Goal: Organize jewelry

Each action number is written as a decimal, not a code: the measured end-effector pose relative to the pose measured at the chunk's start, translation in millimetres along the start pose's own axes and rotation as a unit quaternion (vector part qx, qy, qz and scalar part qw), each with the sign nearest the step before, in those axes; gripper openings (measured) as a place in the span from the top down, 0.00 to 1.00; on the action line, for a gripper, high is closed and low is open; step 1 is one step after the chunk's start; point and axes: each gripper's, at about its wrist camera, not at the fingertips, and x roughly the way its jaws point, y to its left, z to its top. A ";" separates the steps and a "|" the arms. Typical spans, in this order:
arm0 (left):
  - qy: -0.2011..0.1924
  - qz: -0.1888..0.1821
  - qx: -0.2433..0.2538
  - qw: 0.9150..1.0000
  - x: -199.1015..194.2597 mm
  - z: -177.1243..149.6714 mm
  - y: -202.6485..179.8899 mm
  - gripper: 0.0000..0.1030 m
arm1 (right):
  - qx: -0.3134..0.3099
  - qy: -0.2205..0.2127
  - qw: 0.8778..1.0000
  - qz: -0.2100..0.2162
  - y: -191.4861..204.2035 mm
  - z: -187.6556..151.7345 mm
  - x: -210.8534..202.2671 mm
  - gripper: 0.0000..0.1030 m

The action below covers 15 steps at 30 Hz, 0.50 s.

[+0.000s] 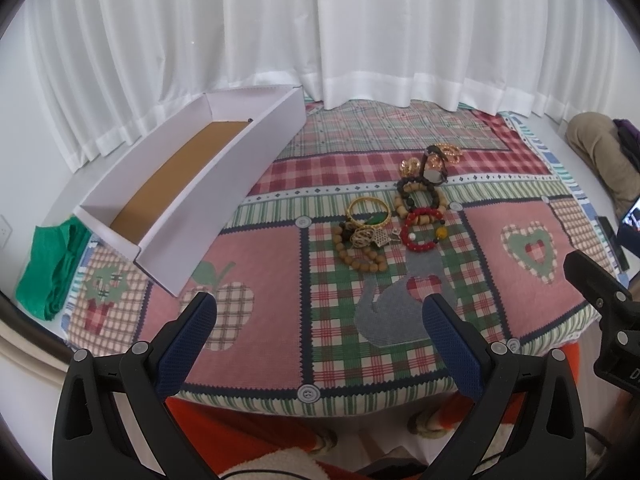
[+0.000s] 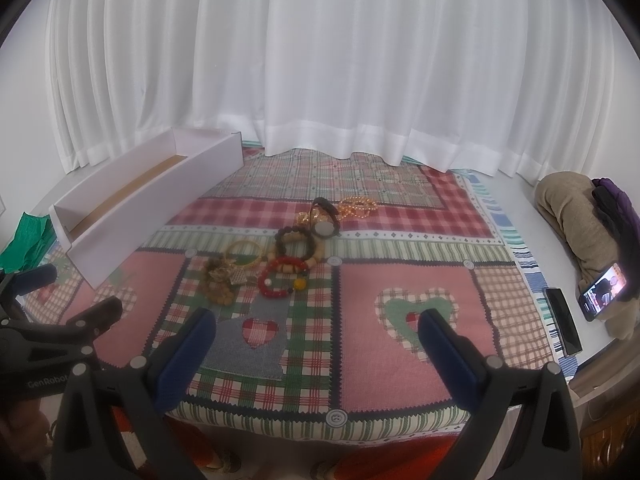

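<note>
White curtains back a patchwork quilt (image 1: 260, 280) in red, green and pink plaid; entries run near to far, placed against the jewelry pile (image 1: 400, 216).

1. Left tongs (image 1: 320, 316): spread wide, holding nothing, poised over the quilt's near edge. Pile lies straight ahead and slightly right of their centreline, well apart.
2. Right tongs (image 2: 316, 330): spread wide, empty, level with the left pair. Pile lies ahead and left of their centreline (image 2: 280, 256), well apart.
3. Jewelry pile: mid-quilt, long axis running from near-left to far-right. Wooden bead bracelet (image 1: 358, 254) nearest, red bead bracelet (image 1: 424, 230) just right of it, gold bangle (image 1: 368, 212) behind, gold chain (image 1: 450, 152) farthest.
4. White box (image 1: 192, 196): open, brown floor, left of the pile, its long axis angling away.

Judgement: neither pair is clearly nearer the pile; the left sits closer to the box.
</note>
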 end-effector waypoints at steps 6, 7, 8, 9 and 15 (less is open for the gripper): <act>0.005 0.000 0.001 1.000 2.0 -4.3 1.1 0.01 | -0.004 -0.001 1.000 -0.003 0.0 2.2 1.1 0.00; 0.007 0.000 0.001 1.000 2.8 -5.7 1.5 0.01 | -0.005 -0.002 1.000 -0.004 -0.2 2.3 1.0 0.00; 0.010 0.000 0.001 1.000 5.1 -1.0 -0.3 0.01 | -0.006 -0.002 1.000 -0.005 0.1 2.9 1.6 0.00; 0.013 -0.001 0.003 1.000 7.7 3.3 -1.1 0.01 | -0.007 -0.002 1.000 -0.005 0.3 4.0 2.5 0.00; 0.025 -0.018 0.005 1.000 15.1 5.8 1.8 0.01 | -0.008 0.001 1.000 -0.005 1.1 5.5 6.8 0.00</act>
